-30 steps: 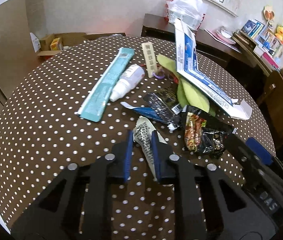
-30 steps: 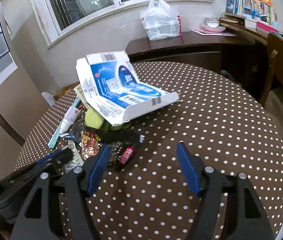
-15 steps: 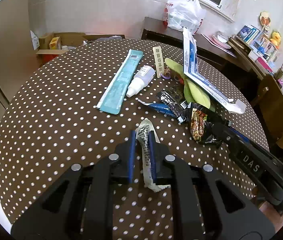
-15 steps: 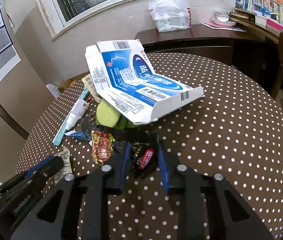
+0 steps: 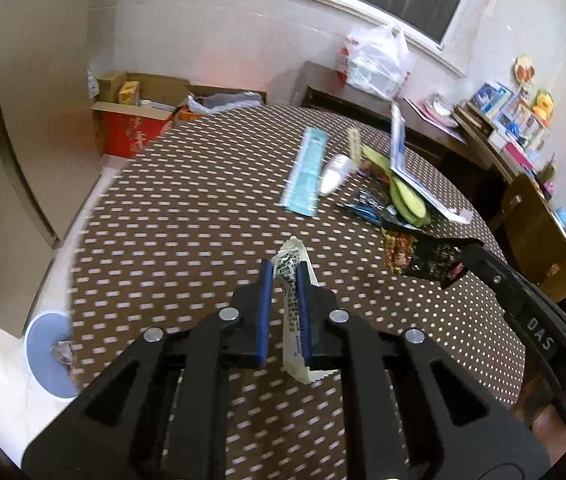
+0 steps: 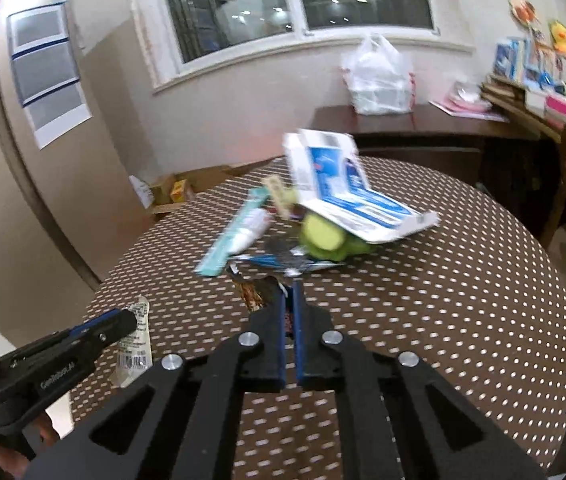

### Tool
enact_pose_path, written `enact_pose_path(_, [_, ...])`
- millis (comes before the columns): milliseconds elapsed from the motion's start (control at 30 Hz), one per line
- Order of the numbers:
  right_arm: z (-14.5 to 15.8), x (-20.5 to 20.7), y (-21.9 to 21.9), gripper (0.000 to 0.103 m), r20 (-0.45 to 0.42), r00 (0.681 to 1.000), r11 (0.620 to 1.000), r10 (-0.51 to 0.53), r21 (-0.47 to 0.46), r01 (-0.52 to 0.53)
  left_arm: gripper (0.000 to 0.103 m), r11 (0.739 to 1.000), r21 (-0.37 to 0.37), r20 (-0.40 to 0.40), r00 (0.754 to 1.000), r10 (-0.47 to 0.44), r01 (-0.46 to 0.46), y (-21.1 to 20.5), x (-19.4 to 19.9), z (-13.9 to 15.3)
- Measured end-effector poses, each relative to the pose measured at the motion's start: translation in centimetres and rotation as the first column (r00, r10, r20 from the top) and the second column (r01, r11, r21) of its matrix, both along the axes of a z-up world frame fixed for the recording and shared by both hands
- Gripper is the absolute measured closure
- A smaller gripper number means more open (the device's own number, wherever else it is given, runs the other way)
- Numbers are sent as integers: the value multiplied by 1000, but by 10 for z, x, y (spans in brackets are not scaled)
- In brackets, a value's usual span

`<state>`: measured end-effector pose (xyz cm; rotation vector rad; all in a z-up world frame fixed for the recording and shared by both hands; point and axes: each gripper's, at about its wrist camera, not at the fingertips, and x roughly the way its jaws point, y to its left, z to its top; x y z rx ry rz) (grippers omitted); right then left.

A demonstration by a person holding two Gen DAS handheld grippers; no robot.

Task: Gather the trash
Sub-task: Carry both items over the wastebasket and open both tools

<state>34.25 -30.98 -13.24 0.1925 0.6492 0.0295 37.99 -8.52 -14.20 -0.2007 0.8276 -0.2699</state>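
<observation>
Both grippers are now standing clear above the polka-dot table (image 5: 187,216), each carrying a wrapper that was lying on the cloth a second ago; the right one, gaping wide then, is now closed.

Left gripper (image 5: 283,276) is pinching a crumpled white printed wrapper (image 5: 289,264) between nearly closed blue pads, the wrapper's tail hanging below the fingers. From the right wrist camera this same wrapper (image 6: 134,344) is dangling off the table's near-left edge.

Right gripper (image 6: 287,300) is clamping a black and red snack wrapper (image 5: 427,258) between narrow fingers; the packet is hanging in the air over the table's right side.

Remaining litter is lying toward the table's far side: a teal toothpaste box (image 5: 305,172), a white squeeze bottle (image 5: 333,174) just beside it, green peel (image 5: 405,200), and an opened blue and white carton (image 6: 347,196) resting tilted on the peel.

A light blue bin (image 5: 45,354) is standing on the floor off the table's left edge, with some waste inside.
</observation>
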Motion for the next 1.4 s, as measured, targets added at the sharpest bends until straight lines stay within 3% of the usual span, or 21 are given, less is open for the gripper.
enact_pose_path(267, [22, -13, 86, 99, 34, 989, 989, 144, -35, -143, 91, 995, -33, 27, 995, 91, -90, 78, -22, 9])
enact_pose_path(467, [28, -19, 168, 99, 58, 960, 961, 275, -34, -274, 91, 976, -22, 65, 974, 216, -215, 150, -49, 8])
enact_pose_path(700, [21, -16, 272, 99, 45, 901, 902, 432, -23, -431, 91, 921, -7, 70, 919, 388, -389, 243, -74, -6])
enact_pose_path(900, [0, -11, 358, 99, 14, 841, 841, 541, -19, -541, 91, 852, 8, 22, 852, 523, -524, 324, -86, -33])
enact_pose_path(1267, [-58, 4, 461, 97, -8, 749, 749, 662, 34, -662, 91, 754, 77, -56, 752, 657, -653, 410, -95, -84])
enact_pose_path(1367, [-77, 14, 478, 74, -45, 755, 756, 654, 12, -654, 91, 742, 91, -83, 737, 671, -665, 419, -93, -97])
enact_pose_path(1400, [-81, 15, 480, 72, -54, 757, 759, 651, 7, -651, 91, 742, 97, -90, 736, 671, -664, 419, -92, -101])
